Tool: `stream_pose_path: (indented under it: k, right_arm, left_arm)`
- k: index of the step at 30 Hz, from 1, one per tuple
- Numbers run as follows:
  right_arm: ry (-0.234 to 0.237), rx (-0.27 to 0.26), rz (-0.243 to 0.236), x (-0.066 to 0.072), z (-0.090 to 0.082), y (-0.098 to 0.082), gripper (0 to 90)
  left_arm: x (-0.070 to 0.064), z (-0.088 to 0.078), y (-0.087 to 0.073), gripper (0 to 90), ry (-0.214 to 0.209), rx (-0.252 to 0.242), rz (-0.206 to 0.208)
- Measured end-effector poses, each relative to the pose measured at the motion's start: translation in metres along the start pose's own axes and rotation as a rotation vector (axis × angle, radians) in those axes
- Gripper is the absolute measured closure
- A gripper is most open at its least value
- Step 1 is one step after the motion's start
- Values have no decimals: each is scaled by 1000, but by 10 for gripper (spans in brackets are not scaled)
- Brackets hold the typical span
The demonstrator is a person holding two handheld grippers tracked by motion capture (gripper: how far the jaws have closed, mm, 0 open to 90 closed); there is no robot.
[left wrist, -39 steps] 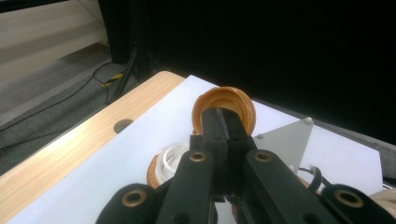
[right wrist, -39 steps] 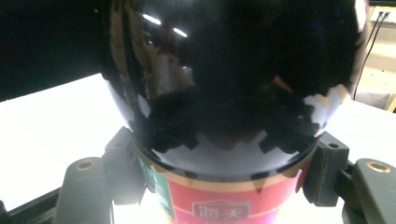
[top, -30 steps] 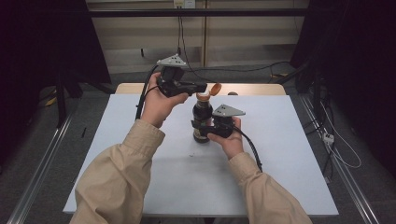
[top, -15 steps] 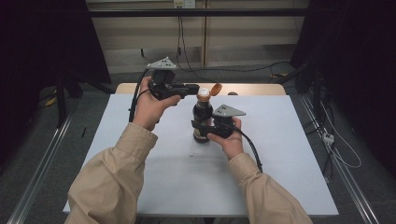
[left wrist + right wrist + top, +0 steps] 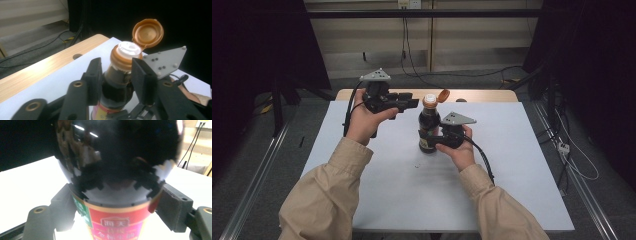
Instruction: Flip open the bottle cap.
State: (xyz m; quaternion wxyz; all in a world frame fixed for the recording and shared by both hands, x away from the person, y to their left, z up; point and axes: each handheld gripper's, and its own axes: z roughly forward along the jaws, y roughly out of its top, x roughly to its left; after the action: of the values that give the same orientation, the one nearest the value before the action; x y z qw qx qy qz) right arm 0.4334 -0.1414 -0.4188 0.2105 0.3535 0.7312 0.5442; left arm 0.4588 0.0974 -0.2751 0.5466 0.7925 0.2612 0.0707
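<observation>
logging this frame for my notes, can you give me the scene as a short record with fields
object: dark sauce bottle, upright on the white table
cap: orange flip cap hinged open, white spout exposed
label: red with some green, seen in the right gripper view
right tool: jaws on either side of the bottle's lower body, have just been opening; contact unclear
left tool: held in the air left of the bottle top, apart from it; jaws have just been opening, nothing between them
</observation>
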Motion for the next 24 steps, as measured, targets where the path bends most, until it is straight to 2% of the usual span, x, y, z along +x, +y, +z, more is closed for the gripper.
stream_pose_path:
  k: [2, 13, 16, 18, 24]
  right_arm:
    - [0, -1, -8, 0, -2, -1, 235]
    - [5, 12, -1, -2, -11, -2, 180]
    - [3, 18, -3, -2, -14, -3, 176]
    - [-2, 20, -1, -4, -16, -5, 170]
    - [-4, 28, -2, -6, -24, -7, 165]
  left_arm:
    - [1, -1, -3, 556, -8, -6, -9]
    - [9, -5, -18, 428, 11, -11, -18]
    - [11, -4, -22, 375, 3, -26, -35]
    - [12, -4, -23, 336, 5, -29, -28]
    - [14, -2, -30, 259, 8, -1, -19]
